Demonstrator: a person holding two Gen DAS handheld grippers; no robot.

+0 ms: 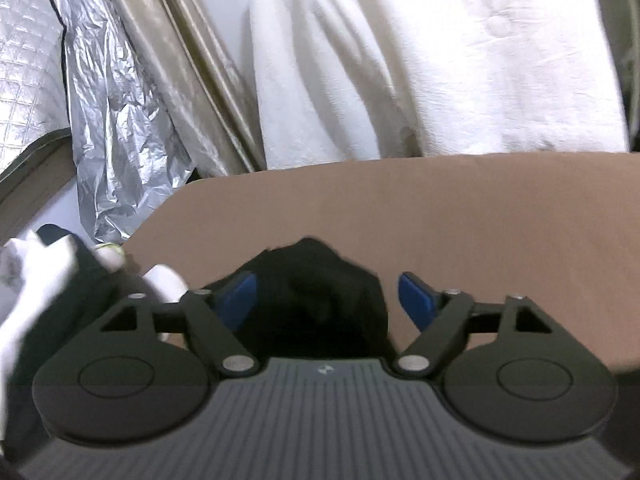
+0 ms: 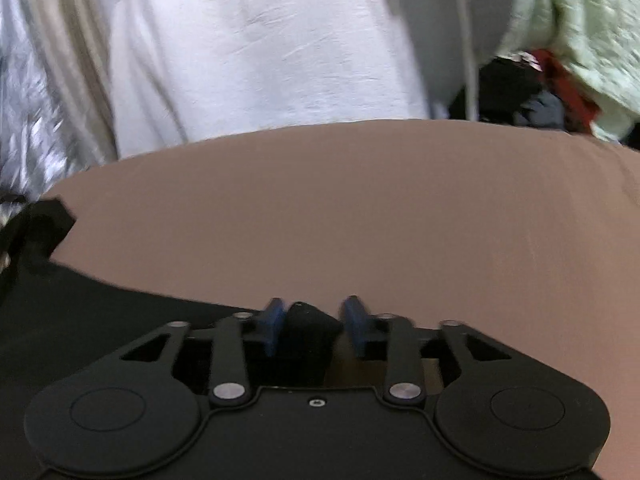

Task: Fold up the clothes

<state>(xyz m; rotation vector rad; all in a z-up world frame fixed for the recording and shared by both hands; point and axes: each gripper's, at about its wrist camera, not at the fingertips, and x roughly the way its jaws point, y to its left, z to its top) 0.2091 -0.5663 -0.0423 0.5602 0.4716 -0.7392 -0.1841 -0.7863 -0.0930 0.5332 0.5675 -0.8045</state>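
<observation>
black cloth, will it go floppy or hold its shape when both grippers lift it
Probably floppy: the black cloth bunches into soft folds between the left gripper fingers. Likely light, since the right gripper holds a small pinch. It may drag on the brown surface.

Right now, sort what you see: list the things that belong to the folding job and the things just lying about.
Job:
black garment
left tongs, open around a bunch of it
right tongs, black fabric between the fingers
brown table

Lying about:
white sheet
silver foil cover
pale green cloth
</observation>
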